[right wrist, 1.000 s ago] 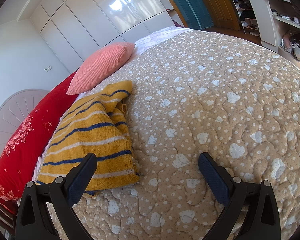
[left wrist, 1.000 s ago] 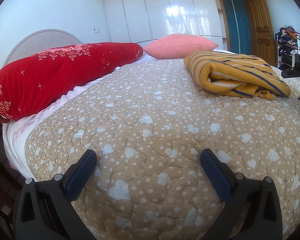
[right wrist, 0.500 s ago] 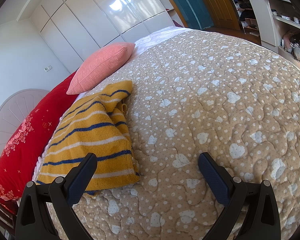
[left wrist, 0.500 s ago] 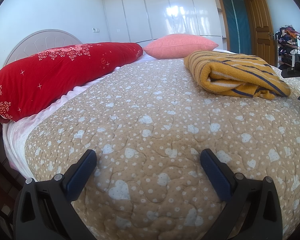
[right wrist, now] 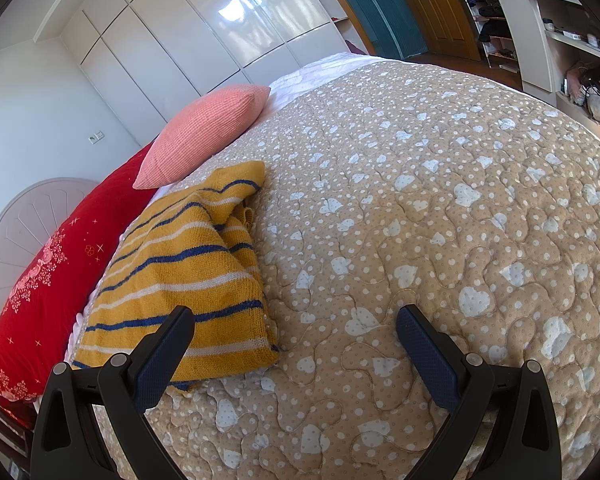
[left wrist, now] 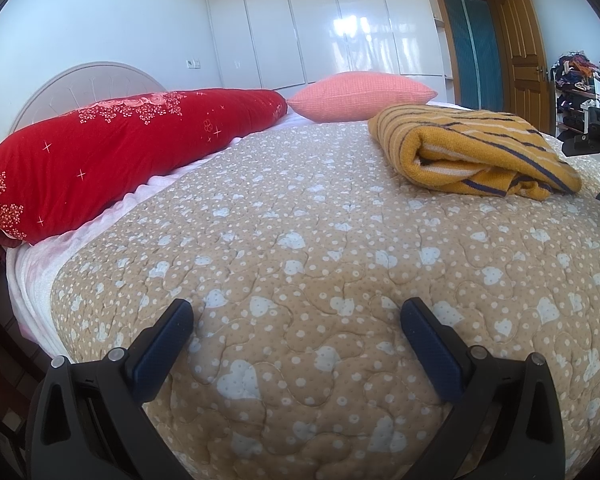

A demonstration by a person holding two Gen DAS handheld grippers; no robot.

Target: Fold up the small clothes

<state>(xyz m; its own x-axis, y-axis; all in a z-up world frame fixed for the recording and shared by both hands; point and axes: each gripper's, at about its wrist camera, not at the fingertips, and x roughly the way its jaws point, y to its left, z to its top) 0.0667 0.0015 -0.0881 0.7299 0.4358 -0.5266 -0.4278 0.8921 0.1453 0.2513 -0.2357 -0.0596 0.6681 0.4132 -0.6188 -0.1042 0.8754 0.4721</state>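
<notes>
A mustard knit garment [left wrist: 476, 152] with dark blue and white stripes lies folded in a thick bundle on the beige heart-patterned quilt [left wrist: 320, 248]. In the right wrist view the same garment [right wrist: 180, 272] lies at the lower left, its near corner just beyond the left finger. My left gripper [left wrist: 296, 316] is open above bare quilt, well short of the garment. My right gripper [right wrist: 294, 320] is open too, with only quilt [right wrist: 440, 200] between its fingers. The body of the right gripper [left wrist: 596, 136] shows at the right edge of the left wrist view.
A long red bolster [left wrist: 112, 160] and a pink cushion [left wrist: 360, 94] lie along the headboard side. White wardrobe doors [left wrist: 320, 20] stand behind the bed. A wooden door [left wrist: 524, 48] and cluttered shelves [right wrist: 560, 32] lie beyond the bed's far edge.
</notes>
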